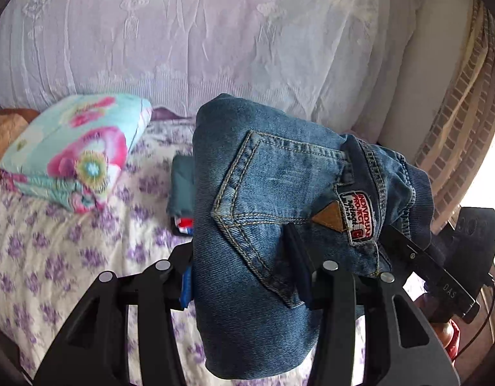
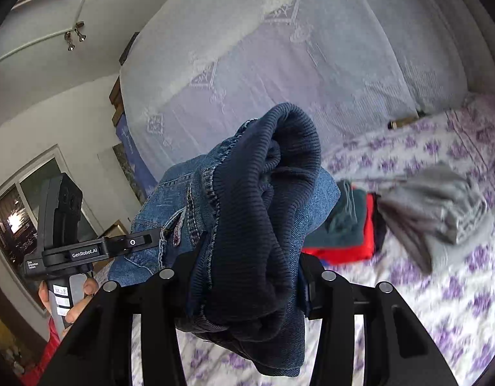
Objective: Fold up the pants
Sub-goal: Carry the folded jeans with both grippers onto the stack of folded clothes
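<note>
A folded bundle of blue denim pants (image 1: 263,193) hangs in the air above the bed, back pocket and brand label facing the left wrist camera. My left gripper (image 1: 244,273) is shut on its lower edge, one finger (image 1: 297,257) pressed on the pocket side. In the right wrist view the pants (image 2: 257,225) show their dark ribbed waistband, and my right gripper (image 2: 247,289) is shut on that end. The left gripper (image 2: 86,251) shows there too, clamped on the denim and held by a hand (image 2: 83,292).
Below lies a bed sheet with purple flowers (image 1: 54,257). A folded floral quilt (image 1: 77,157) sits at the left. A stack of teal and red folded clothes (image 2: 344,225) and a crumpled grey garment (image 2: 440,206) lie on the bed. A lace-covered headboard (image 1: 183,48) rises behind.
</note>
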The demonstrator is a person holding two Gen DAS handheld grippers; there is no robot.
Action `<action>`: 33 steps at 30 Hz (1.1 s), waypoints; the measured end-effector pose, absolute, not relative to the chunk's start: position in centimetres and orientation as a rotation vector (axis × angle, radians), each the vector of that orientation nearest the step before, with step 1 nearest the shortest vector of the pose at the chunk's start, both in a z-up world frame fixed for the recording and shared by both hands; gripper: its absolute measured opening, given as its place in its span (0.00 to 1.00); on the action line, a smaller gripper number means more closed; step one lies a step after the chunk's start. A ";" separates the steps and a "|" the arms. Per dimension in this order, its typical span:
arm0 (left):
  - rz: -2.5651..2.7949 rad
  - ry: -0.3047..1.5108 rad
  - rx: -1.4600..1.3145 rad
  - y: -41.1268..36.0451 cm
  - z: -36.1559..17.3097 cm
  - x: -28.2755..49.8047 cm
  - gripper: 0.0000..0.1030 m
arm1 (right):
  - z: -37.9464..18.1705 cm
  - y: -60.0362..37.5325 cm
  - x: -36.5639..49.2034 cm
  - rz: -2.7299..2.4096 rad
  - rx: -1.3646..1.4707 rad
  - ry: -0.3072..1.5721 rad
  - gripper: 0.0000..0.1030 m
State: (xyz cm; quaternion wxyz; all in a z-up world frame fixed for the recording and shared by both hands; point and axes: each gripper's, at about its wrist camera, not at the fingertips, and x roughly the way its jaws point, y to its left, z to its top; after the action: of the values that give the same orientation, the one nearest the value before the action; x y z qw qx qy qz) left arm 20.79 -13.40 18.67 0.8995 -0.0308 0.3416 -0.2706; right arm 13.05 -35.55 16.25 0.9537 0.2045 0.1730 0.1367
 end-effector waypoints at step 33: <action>-0.358 0.647 -0.104 -16.5 3.7 41.7 0.65 | 8.4 -35.1 30.3 -0.009 0.084 0.095 0.51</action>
State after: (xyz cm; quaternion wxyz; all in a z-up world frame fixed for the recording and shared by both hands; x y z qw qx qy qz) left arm 41.67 -16.53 3.75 0.9310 -0.0507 0.3162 -0.1750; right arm 30.25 -35.11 8.44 0.9980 0.0418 0.0476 -0.0045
